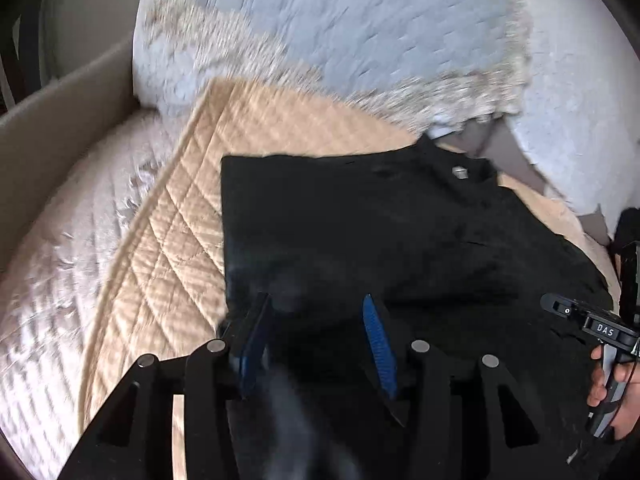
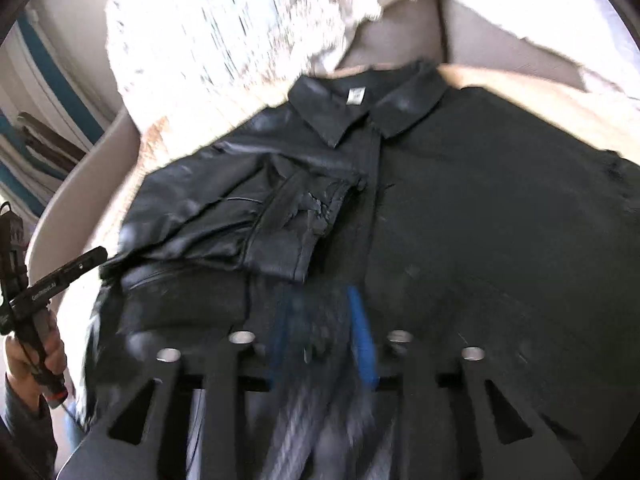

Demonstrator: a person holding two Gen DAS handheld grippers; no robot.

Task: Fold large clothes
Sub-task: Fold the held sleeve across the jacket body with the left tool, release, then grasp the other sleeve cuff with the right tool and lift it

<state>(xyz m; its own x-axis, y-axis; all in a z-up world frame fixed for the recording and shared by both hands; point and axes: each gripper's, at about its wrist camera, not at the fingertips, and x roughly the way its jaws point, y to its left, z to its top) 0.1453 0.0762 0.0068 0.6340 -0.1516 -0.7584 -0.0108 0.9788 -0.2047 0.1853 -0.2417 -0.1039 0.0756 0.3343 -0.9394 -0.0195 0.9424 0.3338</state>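
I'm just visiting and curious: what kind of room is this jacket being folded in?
Most likely a bedroom. The black jacket lies on a tan quilted cover, with a fluffy white blanket behind it, spread over what looks like a bed.

The letters "DAS" stand in white on the black body of the right gripper (image 1: pixel 606 330), while the small tag (image 2: pixel 355 96) inside the jacket collar (image 2: pixel 368 98) is too blurred to read.
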